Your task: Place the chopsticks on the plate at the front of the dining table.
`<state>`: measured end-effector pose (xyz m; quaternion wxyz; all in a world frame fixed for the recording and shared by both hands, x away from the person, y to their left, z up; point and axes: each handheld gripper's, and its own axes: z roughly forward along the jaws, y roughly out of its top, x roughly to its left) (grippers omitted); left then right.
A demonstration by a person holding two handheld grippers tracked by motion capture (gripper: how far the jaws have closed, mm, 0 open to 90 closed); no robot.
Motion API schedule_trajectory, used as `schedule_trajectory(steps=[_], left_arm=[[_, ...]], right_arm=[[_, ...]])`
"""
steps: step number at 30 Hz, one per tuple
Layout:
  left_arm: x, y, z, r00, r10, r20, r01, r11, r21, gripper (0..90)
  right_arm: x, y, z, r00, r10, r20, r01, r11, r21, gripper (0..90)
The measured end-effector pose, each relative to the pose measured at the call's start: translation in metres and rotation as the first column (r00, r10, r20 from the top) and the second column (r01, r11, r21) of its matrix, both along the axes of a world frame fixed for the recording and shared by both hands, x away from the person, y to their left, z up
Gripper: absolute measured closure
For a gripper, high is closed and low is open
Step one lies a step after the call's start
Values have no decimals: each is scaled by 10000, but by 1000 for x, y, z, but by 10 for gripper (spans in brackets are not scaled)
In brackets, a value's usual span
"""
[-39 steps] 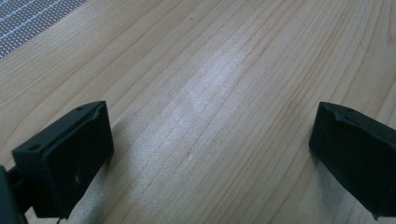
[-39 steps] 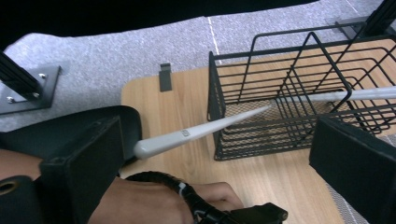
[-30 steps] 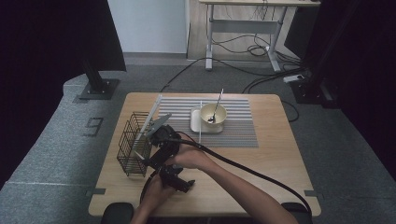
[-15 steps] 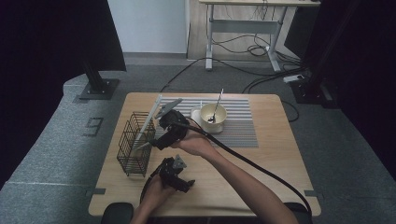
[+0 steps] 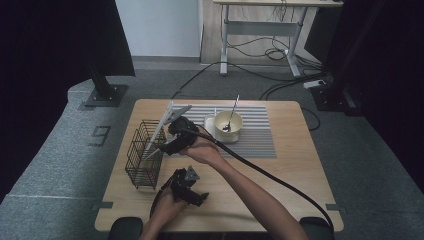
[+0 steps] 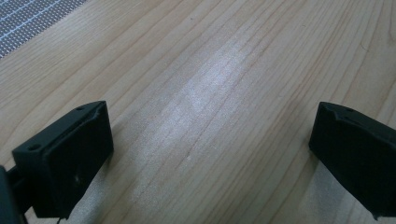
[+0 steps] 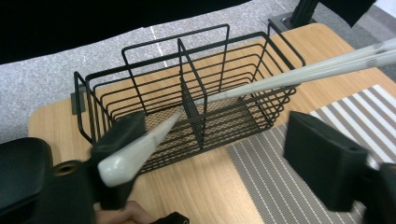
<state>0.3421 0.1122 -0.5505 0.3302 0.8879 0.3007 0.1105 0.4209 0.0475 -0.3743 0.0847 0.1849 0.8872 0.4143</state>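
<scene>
Your right hand-held gripper (image 5: 167,145) hovers beside the black wire basket (image 5: 145,155) at the left of the wooden counter (image 5: 300,170), its jaws apart though they have just been closing. A pair of pale chopsticks (image 7: 243,88) lies between the jaws, thick ends resting against one jaw, the other jaw well clear; the sticks lean across the basket's (image 7: 187,98) rim over its centre divider. Your left hand-held gripper (image 5: 187,187) rests low over the counter's near edge, jaws wide apart above bare wood (image 6: 210,102). Behind your right hand, a cream bowl (image 5: 228,125) holding a spoon (image 5: 231,116) stands on a striped placemat (image 5: 260,135).
</scene>
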Motion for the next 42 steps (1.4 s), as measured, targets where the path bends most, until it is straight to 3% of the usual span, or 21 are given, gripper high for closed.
schedule_trajectory(steps=[7,17,28,42], left_arm=[[0,0,0,10000,-8,-4,8,10000,10,0],[0,0,0,10000,10,-7,-10,10000,-6,0],[0,0,0,10000,11,-10,-11,10000,-9,0],[0,0,0,10000,4,1,-4,10000,-3,0]], right_arm=[[3,3,-8,9992,331,-218,-325,9991,273,510],[0,3,-7,9980,618,129,-623,9969,477,801],[-5,1,-2,9943,1057,158,-1062,9935,412,824],[-15,-14,28,9905,1271,528,-1316,9870,918,827]])
